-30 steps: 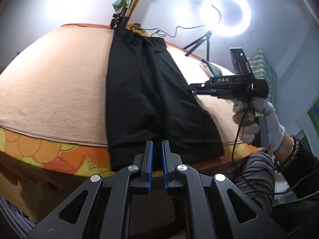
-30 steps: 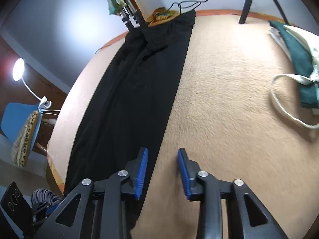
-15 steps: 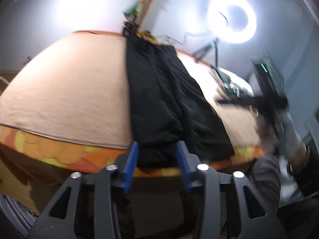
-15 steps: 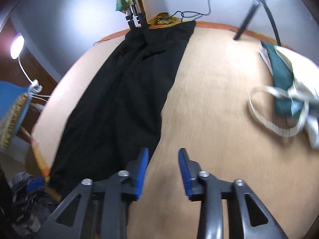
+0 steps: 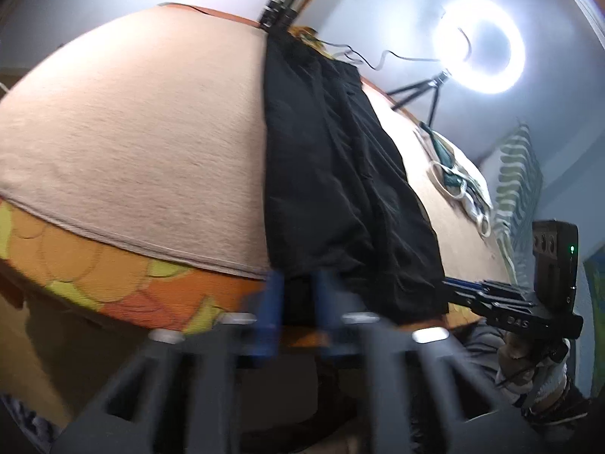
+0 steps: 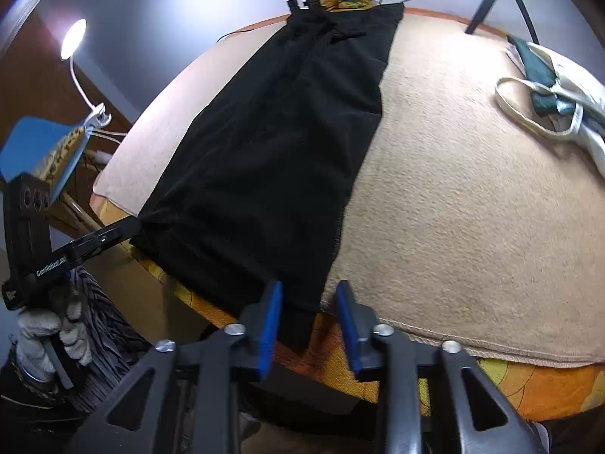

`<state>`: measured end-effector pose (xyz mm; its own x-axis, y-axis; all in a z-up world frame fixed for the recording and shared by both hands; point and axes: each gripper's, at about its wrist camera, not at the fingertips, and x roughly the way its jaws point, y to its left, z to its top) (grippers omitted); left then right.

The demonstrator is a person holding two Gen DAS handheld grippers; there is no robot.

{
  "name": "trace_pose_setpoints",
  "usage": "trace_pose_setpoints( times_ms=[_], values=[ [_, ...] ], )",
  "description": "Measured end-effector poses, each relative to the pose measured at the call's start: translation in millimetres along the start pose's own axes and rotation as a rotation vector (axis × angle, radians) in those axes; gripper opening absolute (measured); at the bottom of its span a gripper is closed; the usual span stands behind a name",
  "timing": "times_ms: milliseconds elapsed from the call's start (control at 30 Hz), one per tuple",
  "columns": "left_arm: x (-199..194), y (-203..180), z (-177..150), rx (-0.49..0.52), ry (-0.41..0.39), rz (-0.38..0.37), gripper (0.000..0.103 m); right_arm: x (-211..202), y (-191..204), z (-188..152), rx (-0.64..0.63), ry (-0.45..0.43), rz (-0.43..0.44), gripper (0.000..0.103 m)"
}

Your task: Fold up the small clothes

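Both tongs have come down to the near edge of the bed point(image 6: 472, 204) since a second ago, when the right tongs point(image 6: 308, 316) hovered over the blanket. We see the black shorts point(image 6: 272, 143) lying flat along the bed, hem hanging over that near edge. Left tongs point(image 5: 295, 295) and right tongs are open, each astride one hem corner. We judge we are about to grasp; next we close both evenly, then carry the hem toward the far edge.
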<state>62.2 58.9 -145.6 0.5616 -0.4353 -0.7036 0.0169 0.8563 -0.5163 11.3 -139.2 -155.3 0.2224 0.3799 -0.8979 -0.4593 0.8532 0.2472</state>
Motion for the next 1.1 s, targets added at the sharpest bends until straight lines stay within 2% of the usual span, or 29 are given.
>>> trace_pose_setpoints(
  times_ms=[67, 100, 200, 267, 333, 700, 900, 1100],
  values=[
    [-0.4, -0.5, 0.7, 0.006, -0.004, -0.013, 0.004, -1.8, 0.3, -0.8, 0.000, 0.002, 0.000, 0.003],
    [-5.3, 0.0, 1.3, 0.007, -0.016, -0.014, 0.004, -4.9, -1.5, -0.1, 0.006, 0.003, 0.006, 0.002],
    [-23.1, 3.6, 2.7, 0.026, -0.058, 0.004, 0.004, -18.7, -6.9, -2.9, 0.015, -0.020, 0.045, 0.001],
    [-18.8, 6.9, 2.9, 0.013, -0.036, 0.001, 0.004, -13.0, -8.1, -5.5, 0.017, -0.007, 0.034, 0.001],
    [-12.2, 3.6, 0.6, 0.040, -0.016, 0.022, 0.004, -4.7, -10.4, -9.9, 0.030, 0.011, 0.035, 0.001],
    [-17.5, -0.4, 1.8, 0.053, -0.020, 0.003, 0.004, -12.3, -24.7, -7.8, 0.091, -0.006, 0.099, 0.001],
    [-20.4, 1.0, 12.2, 0.006, -0.021, -0.063, 0.004, -13.6, -35.3, -2.0, 0.194, -0.021, 0.207, 0.001],
    [-22.1, -5.7, 35.5, -0.016, -0.028, -0.144, 0.004, -24.0, -48.8, 19.1, 0.290, -0.066, 0.309, 0.001]
  ],
)
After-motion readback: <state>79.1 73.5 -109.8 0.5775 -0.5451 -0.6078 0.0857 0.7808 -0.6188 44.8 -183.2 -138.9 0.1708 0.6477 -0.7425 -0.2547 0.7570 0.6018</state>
